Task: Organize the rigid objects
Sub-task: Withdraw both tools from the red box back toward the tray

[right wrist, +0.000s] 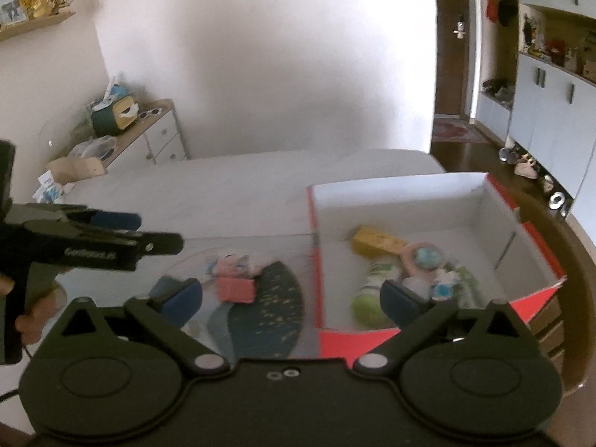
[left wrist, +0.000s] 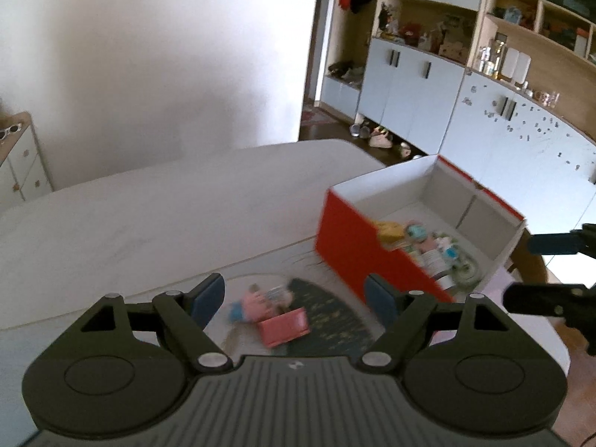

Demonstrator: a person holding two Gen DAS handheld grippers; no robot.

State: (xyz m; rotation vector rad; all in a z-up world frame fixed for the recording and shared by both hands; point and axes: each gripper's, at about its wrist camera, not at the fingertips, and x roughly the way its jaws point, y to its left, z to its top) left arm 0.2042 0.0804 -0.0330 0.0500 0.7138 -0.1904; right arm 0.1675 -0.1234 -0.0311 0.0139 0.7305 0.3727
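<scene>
both sets of jaws stand wide apart with nothing between them, the left gripper (left wrist: 296,298) above the pink toy (left wrist: 257,303) and pink block (left wrist: 285,326) lying left of the red box (right wrist: 409,335), the right gripper (right wrist: 292,298) at that box's near left corner.

White wall (left wrist: 167,56), pale-blue cabinets (left wrist: 409,85), dark wooden floor (right wrist: 480,156).

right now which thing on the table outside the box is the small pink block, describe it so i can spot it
Start at the red box on the white table. Left of it lies a dark fan-shaped mat. The pink block lies at its edge, flat-sided and plain, unlike the pink figure toy beside it.
</scene>
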